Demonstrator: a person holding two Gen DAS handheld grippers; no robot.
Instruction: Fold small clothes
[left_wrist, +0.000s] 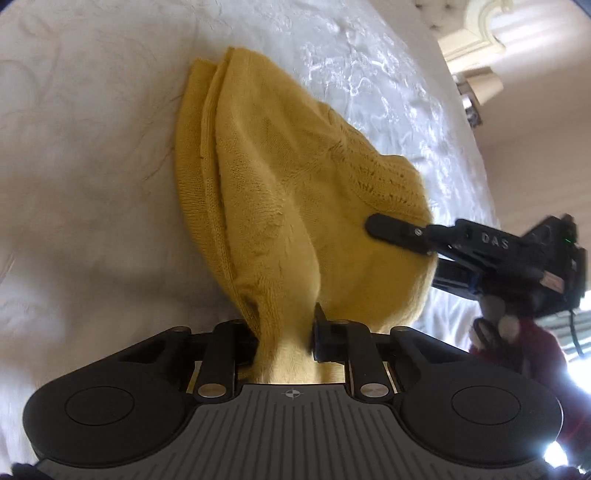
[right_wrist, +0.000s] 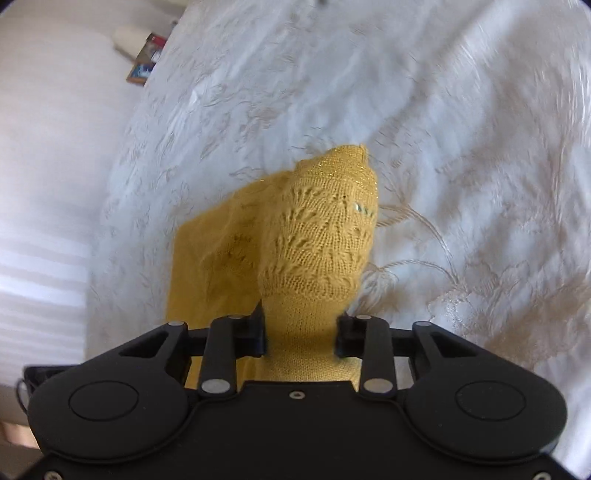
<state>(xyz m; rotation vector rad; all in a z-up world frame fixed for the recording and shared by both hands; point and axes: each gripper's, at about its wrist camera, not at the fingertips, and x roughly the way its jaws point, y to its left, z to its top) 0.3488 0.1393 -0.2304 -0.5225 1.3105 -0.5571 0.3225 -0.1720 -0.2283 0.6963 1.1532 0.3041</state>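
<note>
A yellow knitted garment (left_wrist: 280, 192) lay partly folded on a white embroidered bedspread (left_wrist: 92, 147), its near end lifted by two hand-held grippers. The left gripper (left_wrist: 286, 338) had its jaws drawn narrow around a bunched fold of the knit, which filled the gap between the fingers and ran back toward the camera. The right gripper (left_wrist: 397, 232) reached in from the right in the left wrist view, its dark fingers pressed against the garment's lacy edge; in its own view the right gripper (right_wrist: 301, 338) held a thick gather of the yellow garment (right_wrist: 317, 236), jaws part-closed and touching cloth on both sides. The rest of the garment sloped down to the bedspread (right_wrist: 461, 166). A lamp (left_wrist: 484, 86) stood beyond the bed.
</note>
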